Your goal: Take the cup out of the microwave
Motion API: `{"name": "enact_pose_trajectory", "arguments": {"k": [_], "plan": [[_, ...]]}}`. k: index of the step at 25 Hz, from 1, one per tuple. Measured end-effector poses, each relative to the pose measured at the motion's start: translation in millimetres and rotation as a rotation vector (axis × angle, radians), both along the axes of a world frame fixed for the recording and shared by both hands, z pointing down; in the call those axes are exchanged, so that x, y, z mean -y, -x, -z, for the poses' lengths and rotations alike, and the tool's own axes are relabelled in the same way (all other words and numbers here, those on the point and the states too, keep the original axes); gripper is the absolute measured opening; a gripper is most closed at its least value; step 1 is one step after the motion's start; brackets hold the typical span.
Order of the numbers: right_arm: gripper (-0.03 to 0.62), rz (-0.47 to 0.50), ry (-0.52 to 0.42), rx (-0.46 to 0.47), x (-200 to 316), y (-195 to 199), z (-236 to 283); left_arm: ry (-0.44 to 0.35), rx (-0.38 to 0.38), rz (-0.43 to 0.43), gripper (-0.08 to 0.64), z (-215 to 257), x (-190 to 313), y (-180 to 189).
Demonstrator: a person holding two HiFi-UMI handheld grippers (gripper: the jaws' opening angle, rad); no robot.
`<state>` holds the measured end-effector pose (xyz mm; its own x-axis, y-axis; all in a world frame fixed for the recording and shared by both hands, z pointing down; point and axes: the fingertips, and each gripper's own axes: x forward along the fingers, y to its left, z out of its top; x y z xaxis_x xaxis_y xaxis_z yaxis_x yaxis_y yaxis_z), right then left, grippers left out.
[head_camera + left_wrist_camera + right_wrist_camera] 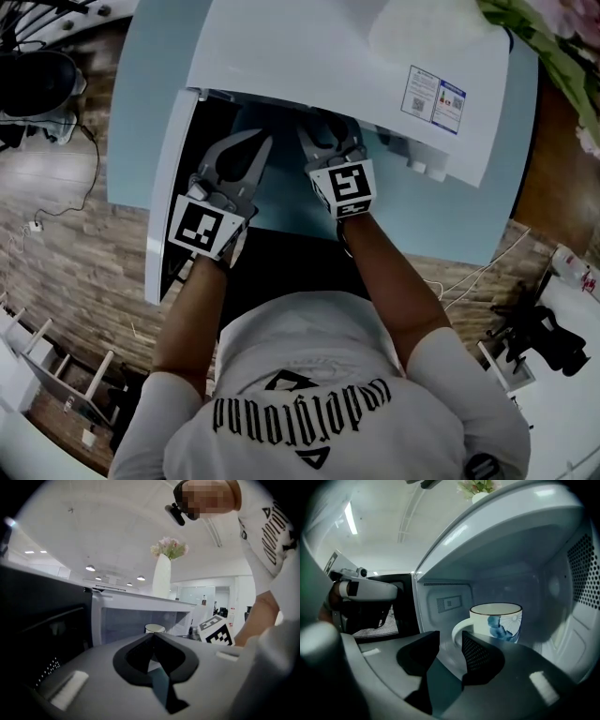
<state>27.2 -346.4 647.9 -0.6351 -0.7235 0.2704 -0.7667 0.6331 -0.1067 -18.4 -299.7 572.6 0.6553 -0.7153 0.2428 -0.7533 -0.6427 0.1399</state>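
A white cup with a blue flower print (497, 620) stands upright inside the open microwave (309, 56), its handle (458, 632) turned toward me. My right gripper (450, 641) is open at the mouth of the cavity. The handle shows just beyond the gap, and neither pad presses on it. In the head view the right gripper (328, 141) reaches in under the microwave's top, which hides the cup. My left gripper (255, 142) hovers beside it at the opening, shut and holding nothing. The left gripper view looks over its joined tips (152, 637) at the cup (154, 628) further in.
The microwave door (169, 187) hangs open to the left, close beside the left gripper. The microwave sits on a light blue table (150, 94). A white vase of flowers (161, 576) stands on top of it. Cavity walls surround the cup closely.
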Motion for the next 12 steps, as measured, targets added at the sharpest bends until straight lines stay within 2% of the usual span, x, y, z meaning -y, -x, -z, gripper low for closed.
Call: {"name": "enact_pose_trajectory", "arguments": {"k": [12], "plan": [[0.123,-0.089,-0.035,0.019,14.7,7.8,3.3,0.022,-0.014,-0.056,0.051,-5.4,-3.1,-10.4]]}}
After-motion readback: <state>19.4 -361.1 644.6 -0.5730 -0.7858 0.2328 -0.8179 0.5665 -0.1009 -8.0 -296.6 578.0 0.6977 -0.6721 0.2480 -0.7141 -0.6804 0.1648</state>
